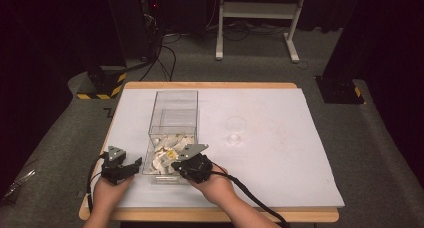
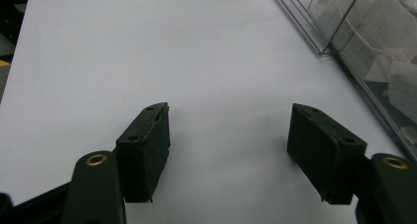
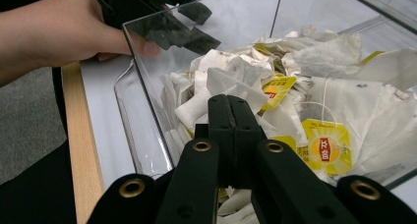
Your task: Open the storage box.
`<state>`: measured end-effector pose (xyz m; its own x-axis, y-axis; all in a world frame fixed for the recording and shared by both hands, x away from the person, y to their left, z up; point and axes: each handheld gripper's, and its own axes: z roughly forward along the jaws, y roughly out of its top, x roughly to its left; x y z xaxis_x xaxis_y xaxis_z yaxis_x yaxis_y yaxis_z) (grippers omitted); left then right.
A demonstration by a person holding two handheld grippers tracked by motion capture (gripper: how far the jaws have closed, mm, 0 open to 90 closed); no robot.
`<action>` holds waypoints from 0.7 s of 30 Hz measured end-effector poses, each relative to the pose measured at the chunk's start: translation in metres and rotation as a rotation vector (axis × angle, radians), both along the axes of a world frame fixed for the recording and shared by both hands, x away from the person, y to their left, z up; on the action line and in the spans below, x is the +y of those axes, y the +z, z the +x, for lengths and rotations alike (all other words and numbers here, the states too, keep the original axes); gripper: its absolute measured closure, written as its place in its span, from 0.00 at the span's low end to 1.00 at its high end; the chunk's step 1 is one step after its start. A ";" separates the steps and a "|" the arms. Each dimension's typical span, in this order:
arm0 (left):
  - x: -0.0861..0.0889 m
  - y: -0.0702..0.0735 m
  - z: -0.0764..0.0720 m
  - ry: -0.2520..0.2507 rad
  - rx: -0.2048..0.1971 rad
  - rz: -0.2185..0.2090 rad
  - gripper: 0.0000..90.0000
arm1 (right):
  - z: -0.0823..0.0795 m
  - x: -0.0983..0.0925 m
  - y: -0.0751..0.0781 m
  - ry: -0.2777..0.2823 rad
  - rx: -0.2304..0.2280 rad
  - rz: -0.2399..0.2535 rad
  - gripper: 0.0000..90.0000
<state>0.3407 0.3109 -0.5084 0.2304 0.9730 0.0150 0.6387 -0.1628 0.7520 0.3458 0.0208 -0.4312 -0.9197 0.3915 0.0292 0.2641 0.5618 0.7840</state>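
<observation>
tea bags (image 1: 165, 155) in box (image 1: 175, 100), cup (image 1: 235, 124) right

Seen from the high view, light falls from above onto the white sheet on the bench (image 1: 260, 153), which stands out bright while the room behind sinks into near black; the picture is soft and slightly grainy. In the left gripper view the white surface is evenly lit, with faint soft shadows under the tongs (image 2: 228, 135), whose near parts are a little blurred. In the right gripper view the clear box (image 3: 147, 62) carries pale reflections on its walls, and the tongs close to the lens are out of focus.
</observation>
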 end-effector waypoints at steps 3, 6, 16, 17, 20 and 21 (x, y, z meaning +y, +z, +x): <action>0.000 0.000 0.000 0.001 0.000 0.001 0.36 | 0.000 -0.003 0.005 -0.011 -0.002 0.021 1.00; 0.000 0.000 0.000 0.000 0.000 0.000 0.36 | 0.000 -0.006 0.008 -0.019 -0.012 0.036 1.00; 0.000 0.000 0.000 -0.001 0.000 0.000 0.36 | 0.004 -0.020 0.023 -0.048 -0.036 0.113 1.00; 0.000 0.000 0.000 -0.001 0.000 -0.001 0.36 | 0.005 -0.022 0.025 -0.055 -0.033 0.119 1.00; 0.000 0.000 0.000 -0.001 0.001 0.000 0.36 | 0.007 -0.026 0.028 -0.061 -0.038 0.135 1.00; 0.000 0.000 0.000 -0.001 0.001 0.000 0.36 | 0.007 -0.028 0.029 -0.067 -0.043 0.140 1.00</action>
<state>0.3409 0.3109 -0.5084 0.2313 0.9728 0.0149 0.6392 -0.1635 0.7515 0.3532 -0.0076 -0.4021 -0.8932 0.4469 0.0495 0.2622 0.4283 0.8648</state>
